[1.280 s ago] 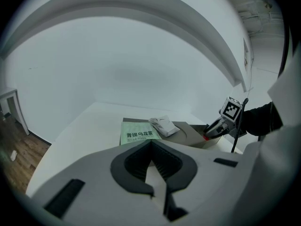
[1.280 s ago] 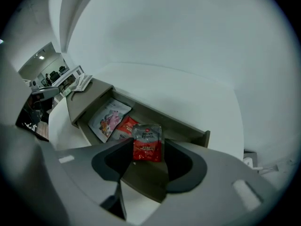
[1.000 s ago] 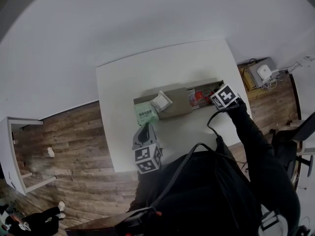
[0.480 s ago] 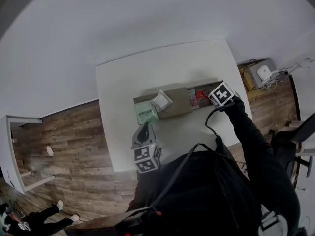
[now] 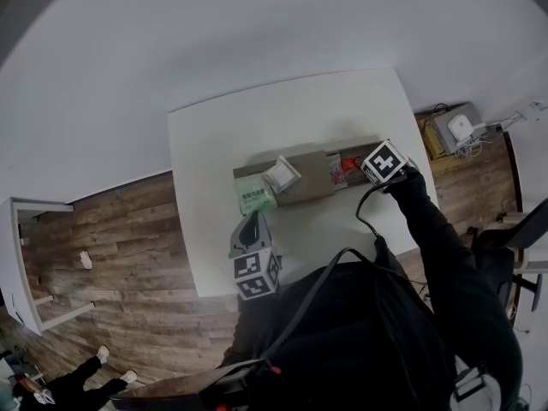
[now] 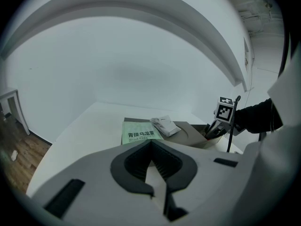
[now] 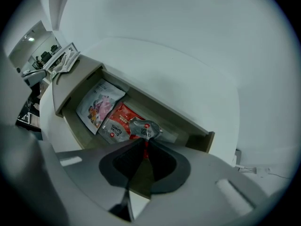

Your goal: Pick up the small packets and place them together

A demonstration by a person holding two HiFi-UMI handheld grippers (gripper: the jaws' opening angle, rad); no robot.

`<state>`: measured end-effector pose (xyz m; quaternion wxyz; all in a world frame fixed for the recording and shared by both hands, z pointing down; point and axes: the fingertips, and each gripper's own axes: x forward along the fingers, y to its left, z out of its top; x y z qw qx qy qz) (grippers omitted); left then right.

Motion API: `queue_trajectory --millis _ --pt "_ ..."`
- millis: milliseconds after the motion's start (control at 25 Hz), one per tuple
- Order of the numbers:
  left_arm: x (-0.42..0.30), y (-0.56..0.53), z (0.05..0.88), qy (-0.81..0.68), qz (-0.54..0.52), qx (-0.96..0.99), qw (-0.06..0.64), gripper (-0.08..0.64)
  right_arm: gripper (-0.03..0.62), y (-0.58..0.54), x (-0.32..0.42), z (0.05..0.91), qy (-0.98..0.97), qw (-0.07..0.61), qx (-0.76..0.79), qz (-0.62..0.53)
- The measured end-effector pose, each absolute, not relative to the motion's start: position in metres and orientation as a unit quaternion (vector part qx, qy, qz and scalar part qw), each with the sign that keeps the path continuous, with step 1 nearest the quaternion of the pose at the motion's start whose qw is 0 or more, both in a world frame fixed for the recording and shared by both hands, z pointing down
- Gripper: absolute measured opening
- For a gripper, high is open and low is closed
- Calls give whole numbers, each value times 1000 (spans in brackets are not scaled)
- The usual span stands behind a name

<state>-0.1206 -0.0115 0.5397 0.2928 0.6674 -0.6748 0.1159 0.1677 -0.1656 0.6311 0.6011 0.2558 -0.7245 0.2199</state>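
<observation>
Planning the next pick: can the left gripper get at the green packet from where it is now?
Probably yes. The green packet lies straight ahead of the left gripper with nothing between them. Its fingers are together, so they would have to open first.
</observation>
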Motion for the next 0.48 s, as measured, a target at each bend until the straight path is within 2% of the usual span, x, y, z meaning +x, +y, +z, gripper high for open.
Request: queue_trajectory --millis 160,480 --pt "-121 -11 541 -675 117 666 294 -2 15 -171 174 630 -727 597 266 209" --pt "-123 -11 541 -676 114 665 296 -2 6 -171 189 610 -727 585 287 216"
